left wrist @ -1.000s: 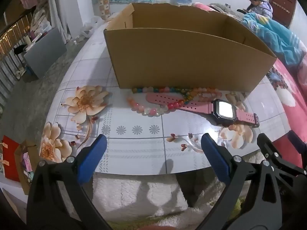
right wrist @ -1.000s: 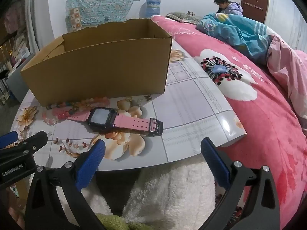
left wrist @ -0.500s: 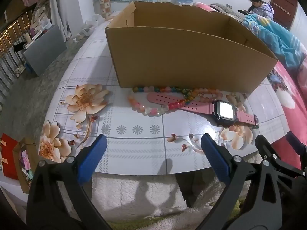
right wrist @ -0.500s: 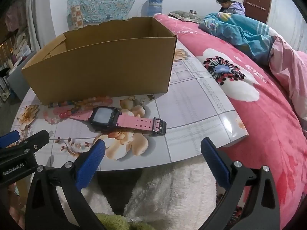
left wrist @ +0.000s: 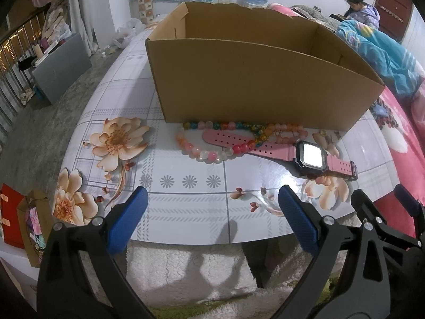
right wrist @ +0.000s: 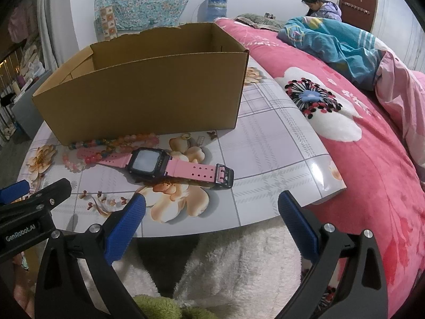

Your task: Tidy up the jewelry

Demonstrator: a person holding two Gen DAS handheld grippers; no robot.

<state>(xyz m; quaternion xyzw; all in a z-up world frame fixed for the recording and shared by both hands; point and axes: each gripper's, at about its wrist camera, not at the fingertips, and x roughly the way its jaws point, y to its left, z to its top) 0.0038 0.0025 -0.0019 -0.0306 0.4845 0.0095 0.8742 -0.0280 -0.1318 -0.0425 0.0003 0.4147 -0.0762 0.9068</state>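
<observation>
A pink-strapped watch with a black square face lies flat on the flowered table, in front of an open cardboard box. Bead bracelets in pink, red and mixed colours lie over the strap's left end, against the box's front wall. A small gold ring and a small metal piece rest to the right of the beads. My left gripper is open at the table's near edge, below the beads. My right gripper is open too, just short of the watch's buckle end. Neither holds anything.
The table has a rounded near edge with white fleece below it. A pink bed with a blue blanket runs along the right. A person sits far back. A red bag stands on the floor at left.
Both grippers have crept slightly forward toward the table, so the box and watch look a little larger. Nothing was picked up and both stay open.
</observation>
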